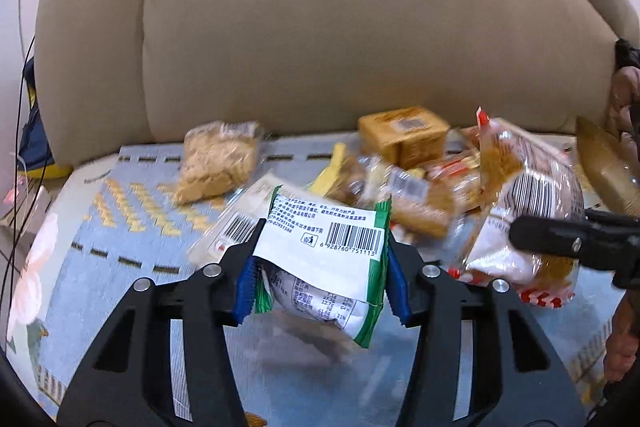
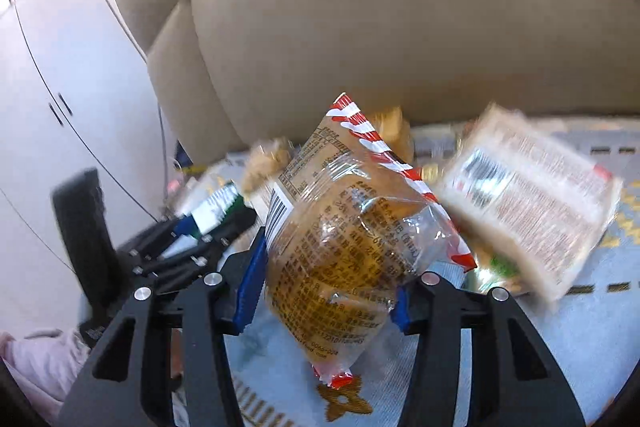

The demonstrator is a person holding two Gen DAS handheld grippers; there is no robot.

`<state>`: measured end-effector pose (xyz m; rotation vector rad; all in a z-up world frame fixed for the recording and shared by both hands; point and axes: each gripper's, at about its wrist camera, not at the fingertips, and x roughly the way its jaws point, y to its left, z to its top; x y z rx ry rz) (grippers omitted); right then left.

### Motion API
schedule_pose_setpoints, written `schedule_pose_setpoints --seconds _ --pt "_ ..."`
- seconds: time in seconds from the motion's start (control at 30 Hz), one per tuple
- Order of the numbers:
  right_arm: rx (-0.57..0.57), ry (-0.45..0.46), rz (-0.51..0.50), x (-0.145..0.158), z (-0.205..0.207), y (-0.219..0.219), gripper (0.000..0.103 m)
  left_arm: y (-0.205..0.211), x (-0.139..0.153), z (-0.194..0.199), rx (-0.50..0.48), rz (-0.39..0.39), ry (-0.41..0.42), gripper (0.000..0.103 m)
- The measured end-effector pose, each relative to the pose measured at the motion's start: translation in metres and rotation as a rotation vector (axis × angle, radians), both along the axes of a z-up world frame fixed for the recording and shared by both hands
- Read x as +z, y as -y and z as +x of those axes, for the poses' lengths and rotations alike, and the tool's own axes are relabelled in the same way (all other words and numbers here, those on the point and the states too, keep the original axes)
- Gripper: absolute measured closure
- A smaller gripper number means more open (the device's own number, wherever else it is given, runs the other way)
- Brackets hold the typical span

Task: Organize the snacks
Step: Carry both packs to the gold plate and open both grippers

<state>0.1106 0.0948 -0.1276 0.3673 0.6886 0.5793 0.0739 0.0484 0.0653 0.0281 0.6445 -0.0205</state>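
Note:
My left gripper [image 1: 320,275] is shut on a white-and-green snack packet [image 1: 324,259] with a barcode, held above the blue patterned mat [image 1: 120,227]. My right gripper [image 2: 322,279] is shut on a clear packet with red-striped ends and a brown pastry [image 2: 344,235]. That same red-striped packet [image 1: 524,195] shows at the right of the left wrist view, with the right gripper's black fingers [image 1: 560,239] across it. The left gripper and its green packet [image 2: 216,215] appear at the left of the right wrist view. A pile of snacks [image 1: 408,187] lies on the mat behind.
A beige sofa backrest [image 1: 320,27] rises behind the mat. An orange box [image 1: 404,135] and a clear bag of crumbly biscuits [image 1: 218,159] lie near it. A large blurred packet [image 2: 532,203] sits right of my right gripper. White cupboards [image 2: 60,67] stand left. A hand [image 1: 624,95] shows at the right edge.

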Motion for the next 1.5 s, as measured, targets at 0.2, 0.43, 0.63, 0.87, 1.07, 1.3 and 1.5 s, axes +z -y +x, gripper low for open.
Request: schedule_pose_setpoints --seconds 0.2,0.43,0.63,0.87,1.07,1.3,1.5 --pt "-0.12 0.11 0.044 0.066 -0.008 0.055 0.053 0.003 0.04 0.006 -0.041 -0.013 0.046 0.051" --pt "-0.36 0.154 0.054 0.117 -0.023 0.15 0.053 0.055 0.121 0.043 -0.185 -0.07 0.124 0.051" --pt "-0.558 0.066 0.076 0.108 -0.051 0.221 0.052 0.146 0.167 0.074 -0.392 -0.108 0.126 0.051" --pt "-0.721 -0.085 0.082 0.067 -0.08 0.271 0.013 0.283 0.156 0.091 -0.67 -0.068 0.039 0.047" --pt "-0.906 -0.191 0.146 0.036 -0.105 0.313 0.007 0.336 0.094 0.112 -0.733 0.024 -0.268 0.003" --pt "-0.959 -0.103 0.127 0.072 -0.113 0.324 0.007 0.29 0.083 0.117 -0.606 -0.025 -0.29 0.003" --pt "-0.902 -0.022 0.114 0.101 -0.092 0.31 0.007 0.252 0.096 0.12 -0.464 -0.042 -0.259 0.003"
